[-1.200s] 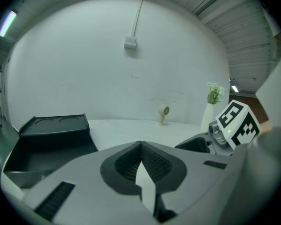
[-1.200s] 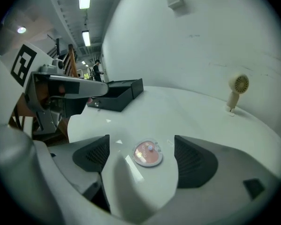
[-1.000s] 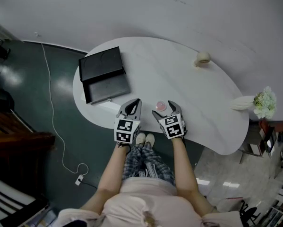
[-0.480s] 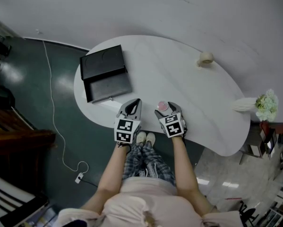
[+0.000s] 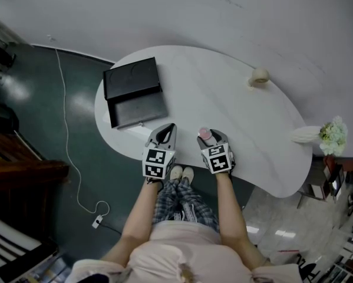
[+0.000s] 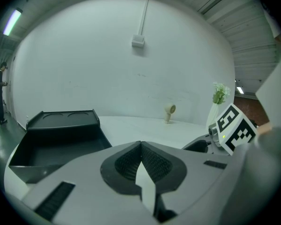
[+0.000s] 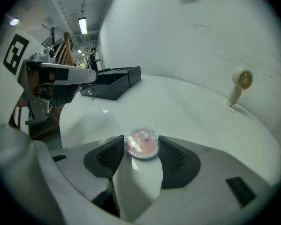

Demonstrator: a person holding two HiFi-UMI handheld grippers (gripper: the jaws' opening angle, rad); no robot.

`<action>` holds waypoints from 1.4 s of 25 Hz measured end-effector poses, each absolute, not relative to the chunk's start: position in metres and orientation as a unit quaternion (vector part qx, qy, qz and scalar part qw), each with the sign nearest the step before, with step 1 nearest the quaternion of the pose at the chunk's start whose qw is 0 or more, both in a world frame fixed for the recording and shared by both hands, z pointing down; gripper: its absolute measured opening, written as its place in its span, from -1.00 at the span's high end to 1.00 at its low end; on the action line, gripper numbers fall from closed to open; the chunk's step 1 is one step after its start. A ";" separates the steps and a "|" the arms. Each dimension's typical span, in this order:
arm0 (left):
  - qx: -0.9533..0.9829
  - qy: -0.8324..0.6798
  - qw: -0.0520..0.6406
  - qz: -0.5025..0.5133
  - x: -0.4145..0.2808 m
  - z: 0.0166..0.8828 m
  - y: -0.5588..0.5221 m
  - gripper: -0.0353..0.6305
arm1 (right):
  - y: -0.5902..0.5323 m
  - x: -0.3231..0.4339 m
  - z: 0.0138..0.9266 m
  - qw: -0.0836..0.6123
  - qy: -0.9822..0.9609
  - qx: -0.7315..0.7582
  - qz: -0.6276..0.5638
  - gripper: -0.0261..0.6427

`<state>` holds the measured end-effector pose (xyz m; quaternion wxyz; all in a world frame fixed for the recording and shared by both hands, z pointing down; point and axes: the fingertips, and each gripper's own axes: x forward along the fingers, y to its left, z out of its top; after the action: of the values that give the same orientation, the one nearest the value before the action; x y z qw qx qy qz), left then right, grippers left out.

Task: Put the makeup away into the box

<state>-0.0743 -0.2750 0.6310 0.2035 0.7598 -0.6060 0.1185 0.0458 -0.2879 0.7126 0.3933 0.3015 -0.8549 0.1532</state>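
A round pink makeup compact (image 7: 141, 142) with a clear lid lies on the white table (image 5: 223, 99) near its front edge, also visible from the head view as the compact (image 5: 204, 133). My right gripper (image 7: 141, 150) is around it with its jaws closing, and the compact's rim touches both pads. My left gripper (image 6: 140, 150) hovers beside it, over the table's edge, shut with nothing between its pads. The black box (image 5: 135, 93) stands open at the table's left end, lid tipped back, its inside bare; it shows as the box (image 6: 51, 139) and the box (image 7: 110, 83) in the gripper views.
A small beige fan (image 5: 259, 75) stands at the table's far right side. A white vase with flowers (image 5: 317, 131) lies at the right end. A white cable (image 5: 64, 140) runs over the dark floor at left. The person's legs are under the front edge.
The right gripper's jaws have narrowed onto the pink compact. Neither hand has shifted noticeably; the left gripper stays shut.
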 end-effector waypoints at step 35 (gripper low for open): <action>0.608 -0.753 0.236 0.090 -0.296 0.618 -0.271 0.82 | -0.314 -0.245 0.641 0.377 -0.919 0.103 0.055 0.19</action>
<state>-0.2961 -0.2710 0.6183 0.2362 0.6078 -0.7528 0.0899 -0.2451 -0.3144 0.6409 0.3766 0.1030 -0.9190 0.0548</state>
